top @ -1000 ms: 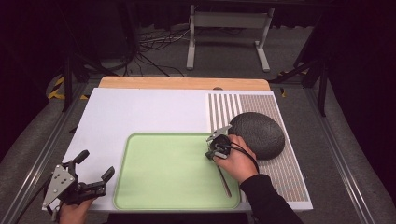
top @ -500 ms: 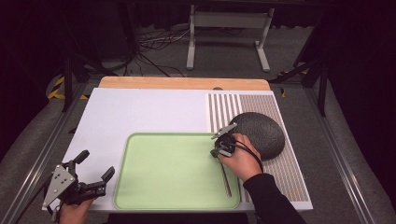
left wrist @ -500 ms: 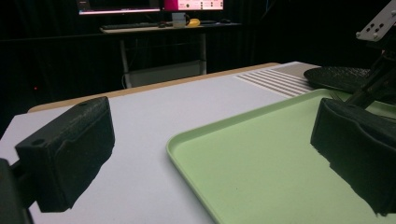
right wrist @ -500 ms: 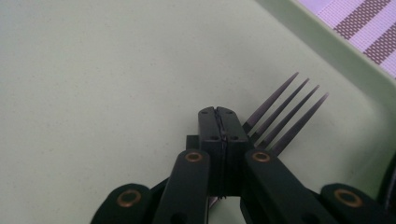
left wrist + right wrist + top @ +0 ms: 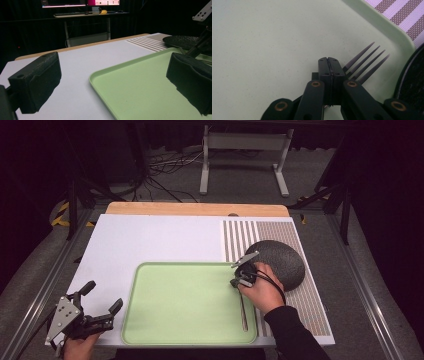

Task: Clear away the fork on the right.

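Right gripper (image 5: 331, 62): fingers pressed together, empty, poised over the fork (image 5: 367, 62), which lies in the tray (image 5: 165, 320) by its right rim. Left gripper (image 5: 97, 307): fingers wide apart, empty, at the tabletop's (image 5: 150, 240) corner.

We see tray (image 5: 175, 320): smooth matt green plastic, faintly speckled. Fork (image 5: 367, 62): dark metal, slight sheen. Plate (image 5: 285, 262): dark, rough, matt. We note wooden strip (image 5: 197, 209) along table's (image 5: 150, 240) far edge.
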